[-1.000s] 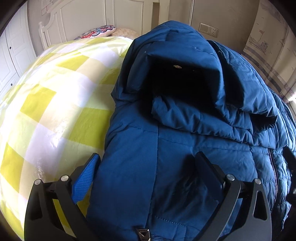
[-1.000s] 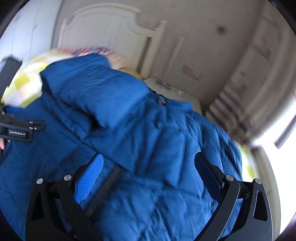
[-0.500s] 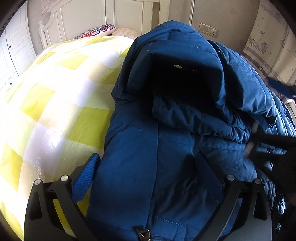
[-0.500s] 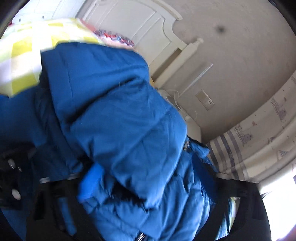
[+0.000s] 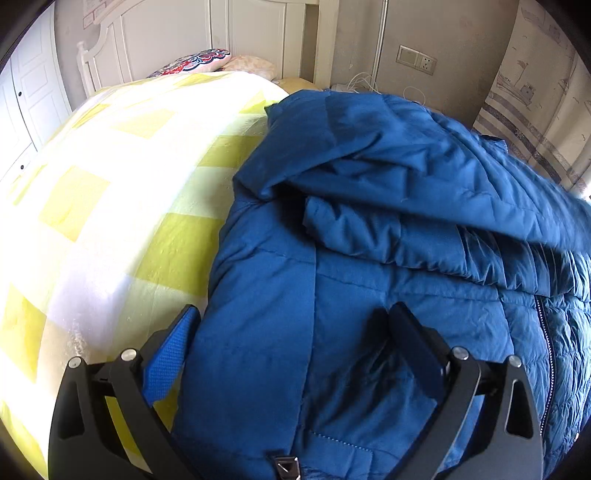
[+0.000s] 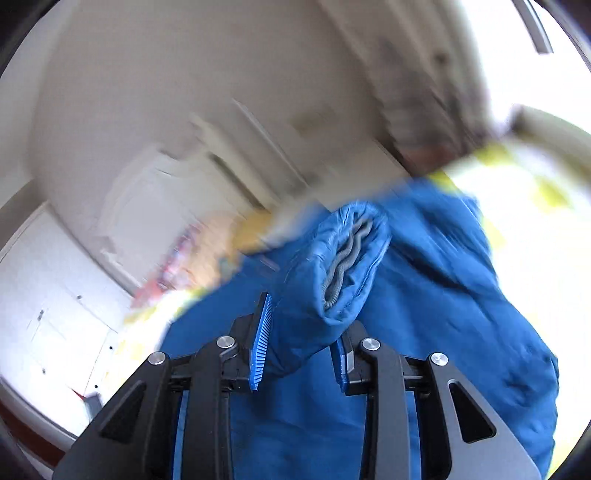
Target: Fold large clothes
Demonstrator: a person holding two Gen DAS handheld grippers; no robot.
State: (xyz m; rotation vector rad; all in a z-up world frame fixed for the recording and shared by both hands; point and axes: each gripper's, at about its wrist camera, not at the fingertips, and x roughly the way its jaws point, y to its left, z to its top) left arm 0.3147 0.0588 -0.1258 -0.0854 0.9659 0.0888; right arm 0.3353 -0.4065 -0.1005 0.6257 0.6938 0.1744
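Observation:
A large blue puffy jacket [image 5: 369,258] lies on a bed with a yellow-and-white checked quilt [image 5: 110,203]. Its hood and upper part are bunched in folds toward the headboard. My left gripper [image 5: 291,332] hovers open over the jacket's left edge, one finger above the quilt and the other above the fabric. In the blurred right wrist view, my right gripper [image 6: 301,347] is closing on the jacket's sleeve [image 6: 306,295]. Both blue pads touch the sleeve just behind its grey knit cuff [image 6: 347,258]. The sleeve end stands lifted above the rest of the jacket.
A white headboard [image 5: 166,33] and patterned pillows [image 5: 195,62] are at the far end of the bed. Beyond the jacket are a wall socket [image 5: 415,61] with cables and a striped curtain [image 5: 535,110]. White wardrobe doors [image 5: 33,92] stand at the left.
My right gripper swung across the jacket, rolled over and closed onto the sleeve near its cuff. The hood, standing open before, now lies flatter. My left gripper stayed put and open.

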